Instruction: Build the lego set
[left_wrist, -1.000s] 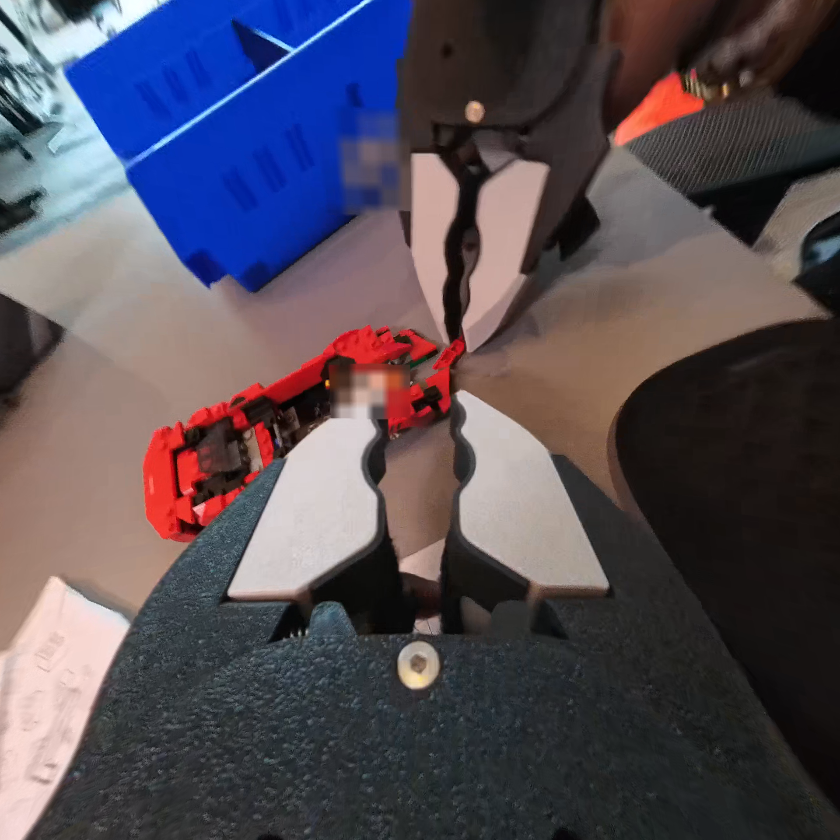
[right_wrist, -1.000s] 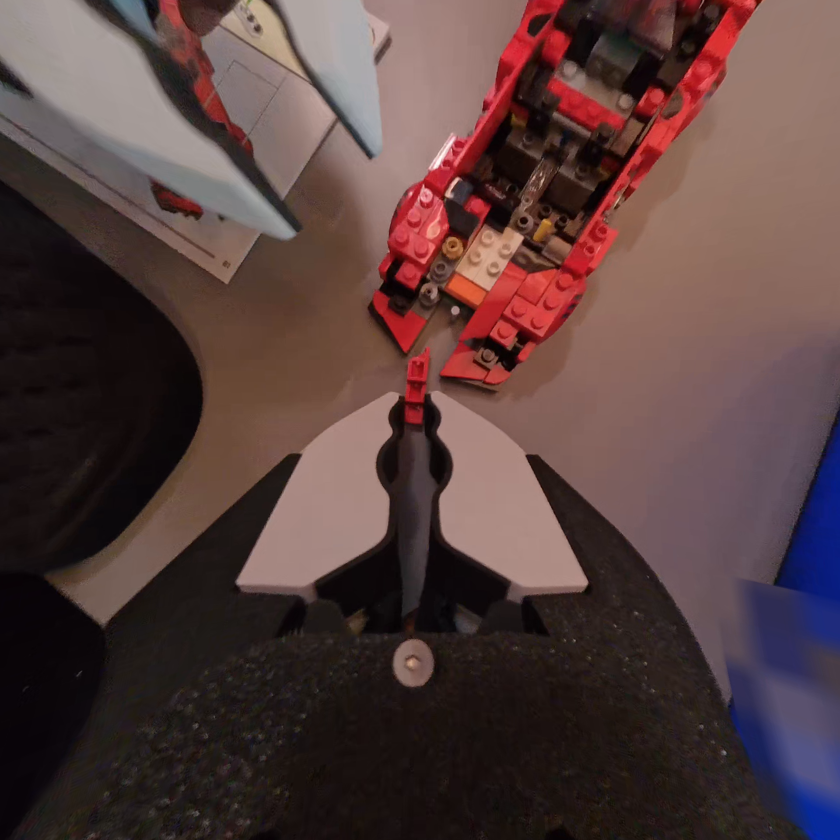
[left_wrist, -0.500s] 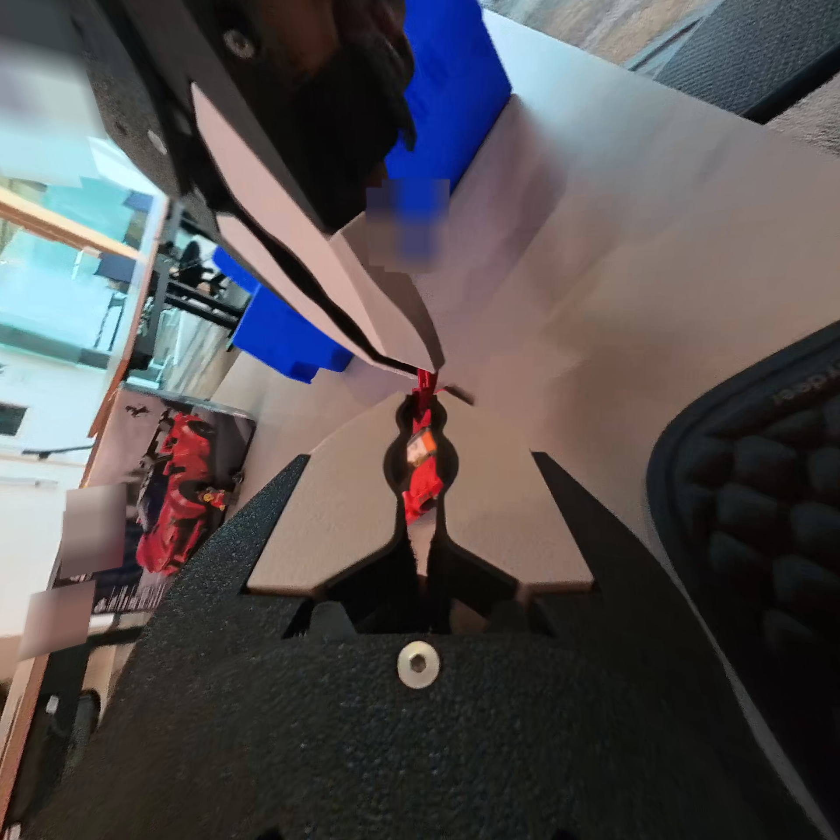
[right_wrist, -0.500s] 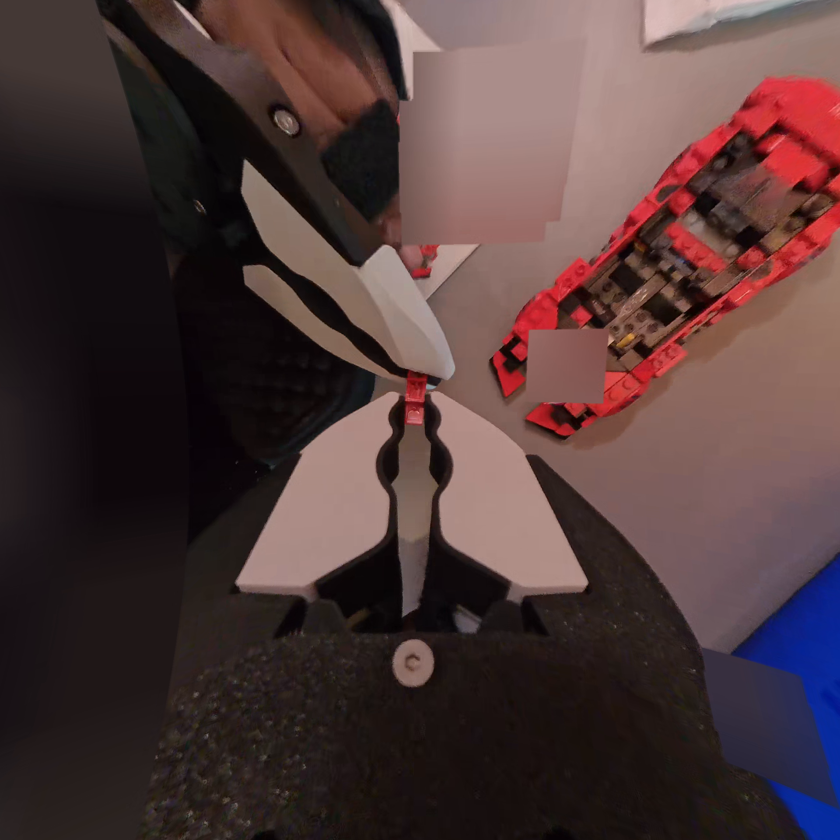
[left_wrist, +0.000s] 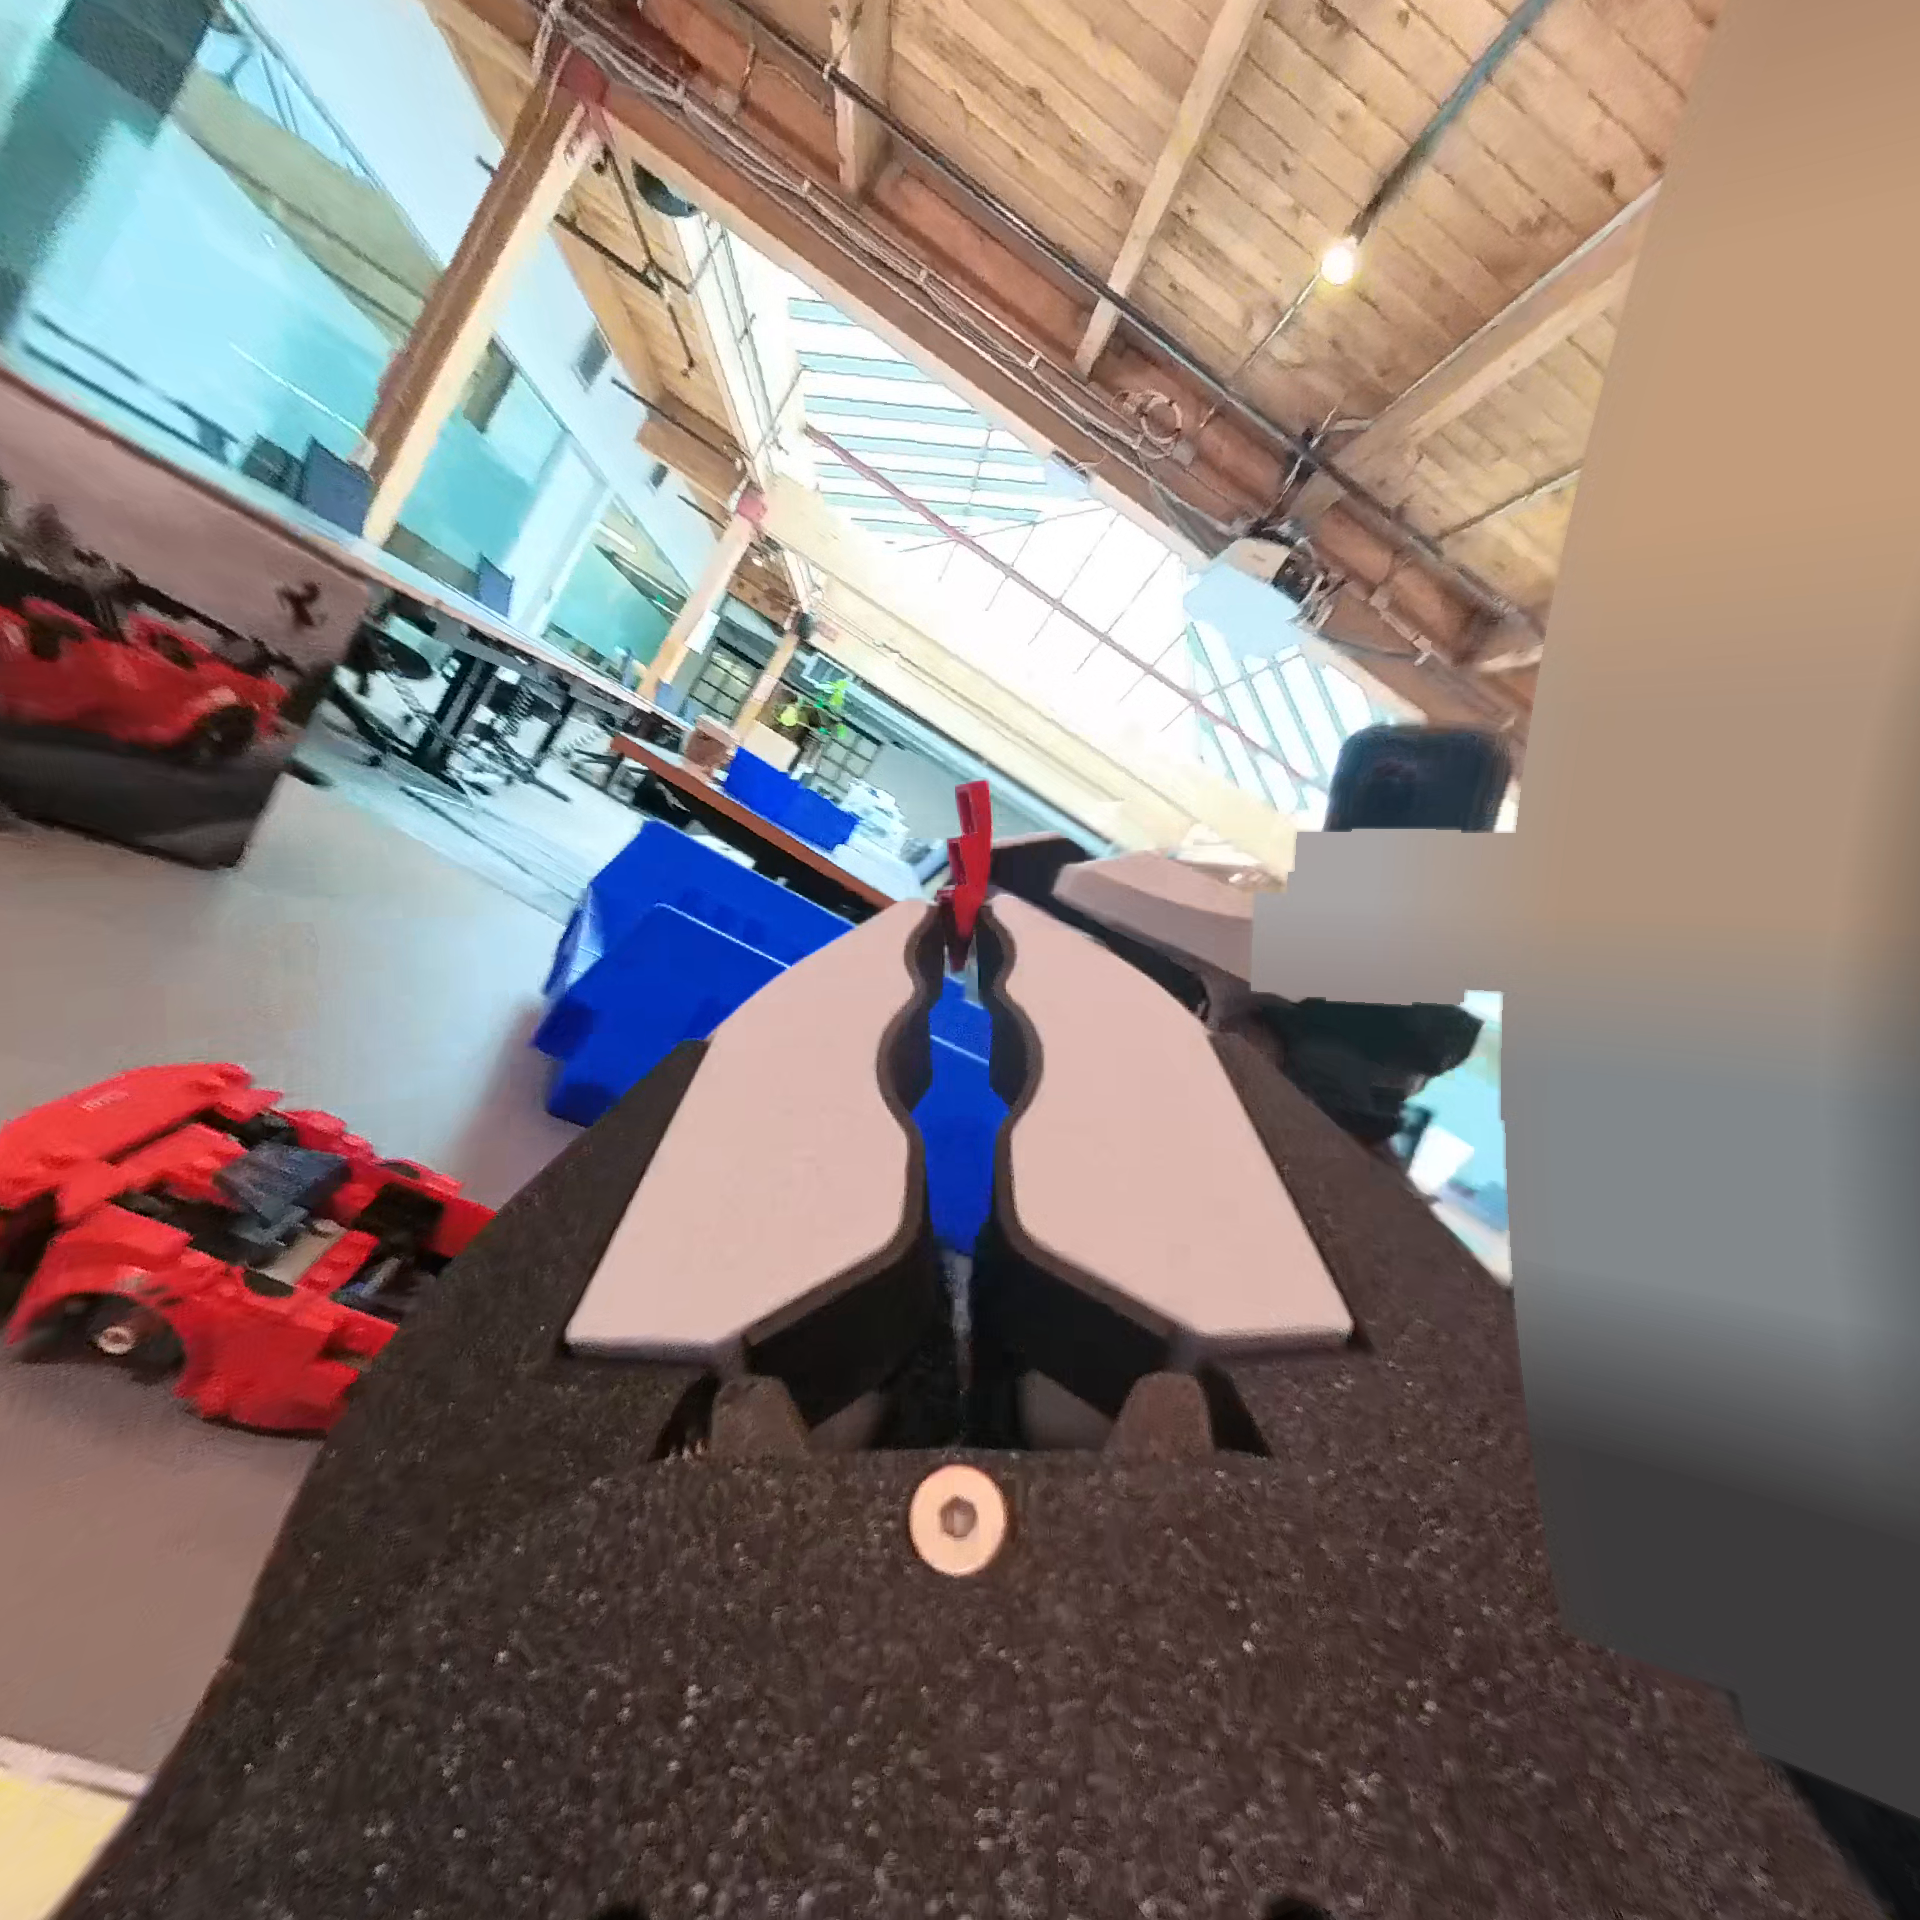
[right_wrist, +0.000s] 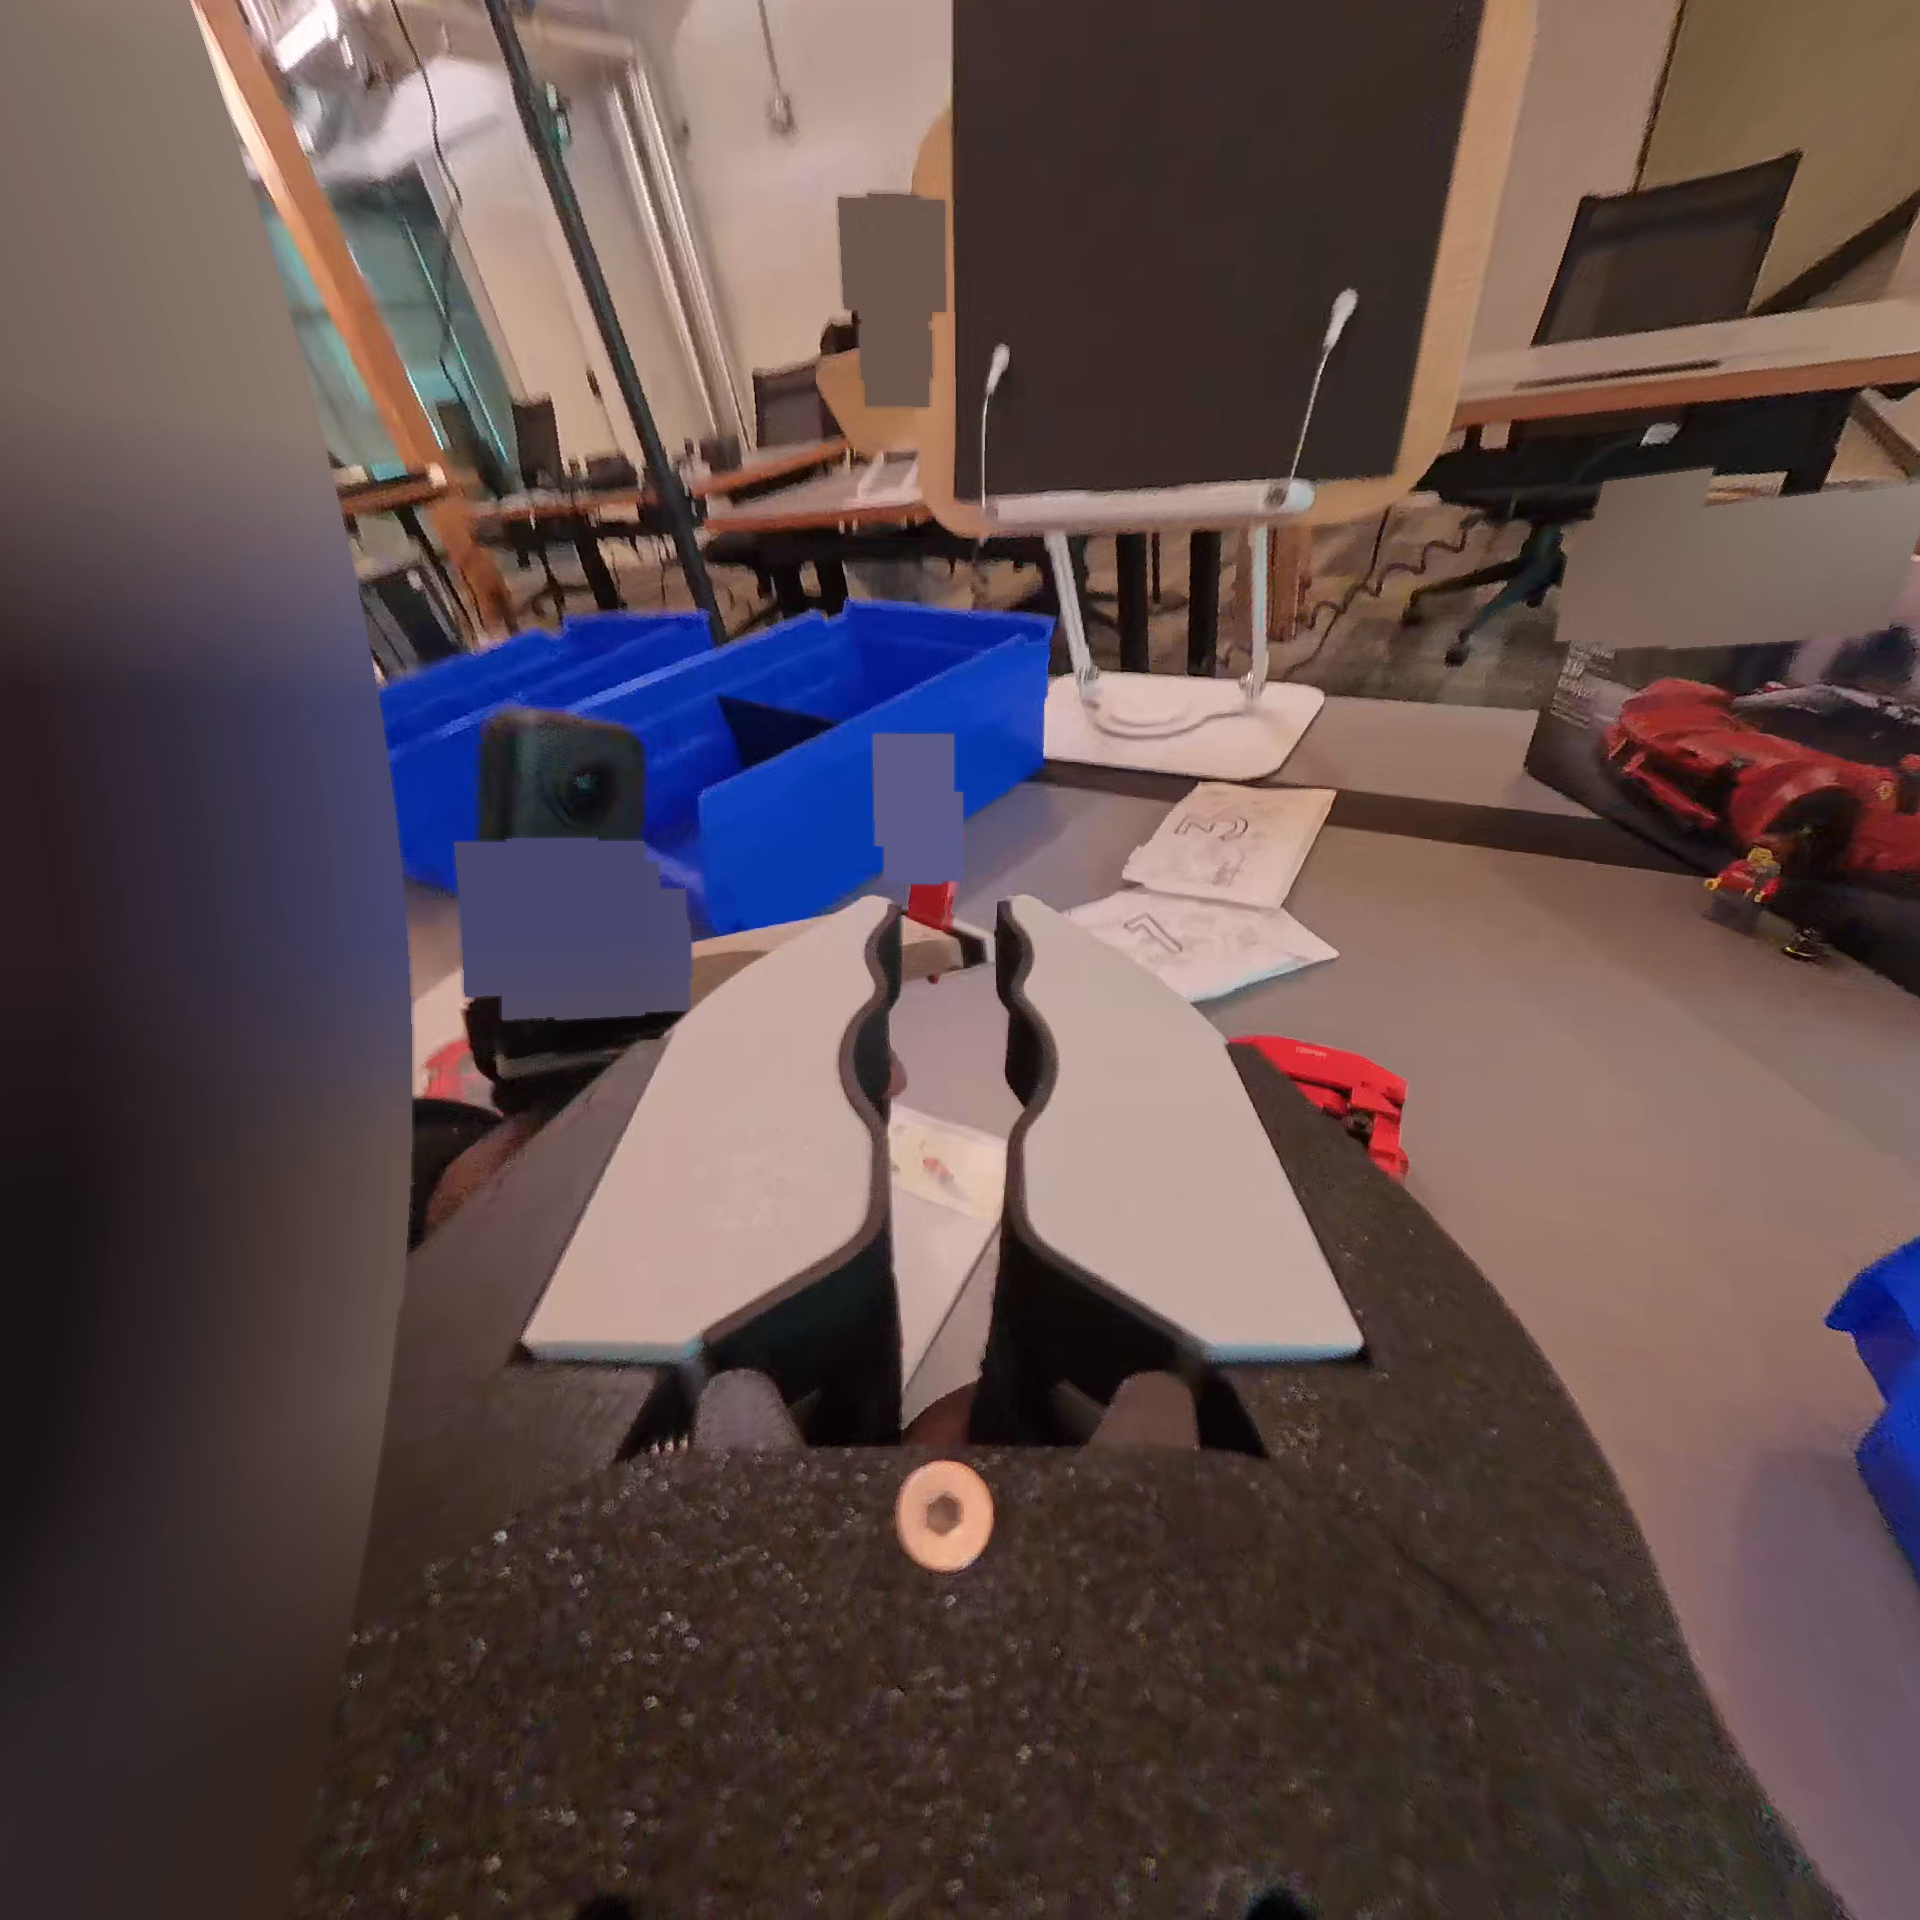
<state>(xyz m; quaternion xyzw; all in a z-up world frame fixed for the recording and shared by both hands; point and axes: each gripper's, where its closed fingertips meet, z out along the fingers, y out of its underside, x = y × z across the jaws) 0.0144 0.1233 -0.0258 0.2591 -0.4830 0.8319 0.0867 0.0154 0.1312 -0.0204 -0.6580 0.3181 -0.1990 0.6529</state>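
My left gripper (left_wrist: 956, 909) is shut on a small red lego piece (left_wrist: 966, 857) that sticks up past its tips. My right gripper (right_wrist: 945, 914) is open and empty. The red piece (right_wrist: 930, 899) shows just beyond its tips, held by the left gripper facing it. The part-built red lego car (left_wrist: 208, 1236) lies on the grey table (left_wrist: 260, 987), low on the left. In the right wrist view the car (right_wrist: 1340, 1091) is mostly hidden behind my right finger.
A blue divided bin (right_wrist: 831, 707) stands behind the grippers and also shows in the left wrist view (left_wrist: 707, 987). The set's box (right_wrist: 1745, 748), a minifigure (right_wrist: 1756, 883), paper bags (right_wrist: 1226, 831) and a tablet stand (right_wrist: 1184, 717) sit at the right and back. Left and right tips are no more than a few centimetres apart. Both grippers' tips are roughly 15 centimetres from the part-built red lego car (left_wrist: 208, 1236).
The red piece has passed from my right gripper to my left. The right gripper has opened and let go. Both grippers have tilted up from looking down at the table.
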